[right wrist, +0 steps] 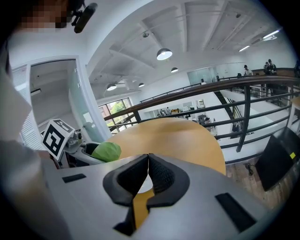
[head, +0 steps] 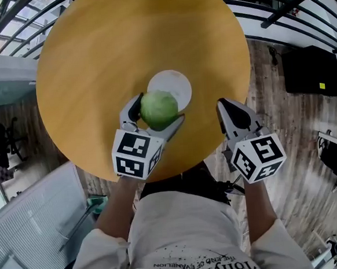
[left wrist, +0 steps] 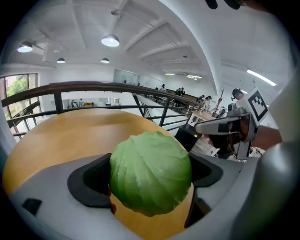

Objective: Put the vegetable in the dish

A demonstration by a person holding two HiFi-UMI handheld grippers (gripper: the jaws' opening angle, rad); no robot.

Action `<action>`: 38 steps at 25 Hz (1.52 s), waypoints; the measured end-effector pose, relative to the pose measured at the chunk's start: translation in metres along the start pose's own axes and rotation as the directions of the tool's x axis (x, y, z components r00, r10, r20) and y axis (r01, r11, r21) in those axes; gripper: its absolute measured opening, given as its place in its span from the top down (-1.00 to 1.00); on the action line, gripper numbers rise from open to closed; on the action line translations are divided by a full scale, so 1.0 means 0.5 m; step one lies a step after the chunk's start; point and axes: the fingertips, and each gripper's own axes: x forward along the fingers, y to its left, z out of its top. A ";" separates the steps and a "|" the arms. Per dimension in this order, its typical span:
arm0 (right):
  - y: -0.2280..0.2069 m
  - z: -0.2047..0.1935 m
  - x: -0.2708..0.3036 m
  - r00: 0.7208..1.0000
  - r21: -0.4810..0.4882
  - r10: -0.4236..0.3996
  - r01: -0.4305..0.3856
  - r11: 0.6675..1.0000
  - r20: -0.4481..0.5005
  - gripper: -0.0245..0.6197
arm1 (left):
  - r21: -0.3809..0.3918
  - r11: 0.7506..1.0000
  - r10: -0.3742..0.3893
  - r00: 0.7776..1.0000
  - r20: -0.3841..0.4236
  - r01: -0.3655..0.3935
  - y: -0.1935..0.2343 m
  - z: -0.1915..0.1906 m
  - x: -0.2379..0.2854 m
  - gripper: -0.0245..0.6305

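Observation:
A round green cabbage (head: 158, 108) is clamped between the jaws of my left gripper (head: 155, 114), lifted above the round wooden table (head: 93, 61). In the left gripper view the cabbage (left wrist: 151, 172) fills the space between both black pads. A small white dish (head: 175, 84) lies on the table just beyond the cabbage, partly hidden by it. My right gripper (head: 229, 110) hovers at the table's near right edge, its jaws closed together and empty (right wrist: 147, 171). From the right gripper view the cabbage (right wrist: 106, 151) shows at the left.
A dark railing (right wrist: 225, 101) runs behind the table. A black box (head: 311, 70) stands on the wooden floor at the right. A white slatted panel (head: 31, 229) lies at the lower left.

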 end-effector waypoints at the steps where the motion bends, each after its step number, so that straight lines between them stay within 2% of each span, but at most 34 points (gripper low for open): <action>1: -0.004 -0.002 0.004 1.000 0.003 0.002 -0.002 1.000 -0.002 0.85 | 0.003 1.000 0.001 1.000 -0.007 -0.001 0.002 -0.003 0.010 -0.59; 29: -0.049 -0.045 0.080 0.999 0.075 0.022 -0.018 0.997 -0.049 0.85 | 0.061 0.998 -0.006 0.980 -0.201 0.019 0.060 -0.088 0.196 -0.59; 38: -0.059 -0.060 0.083 0.998 0.092 0.015 -0.010 0.996 -0.054 0.85 | 0.120 0.993 0.014 0.963 -0.268 0.019 0.070 -0.117 0.237 -0.59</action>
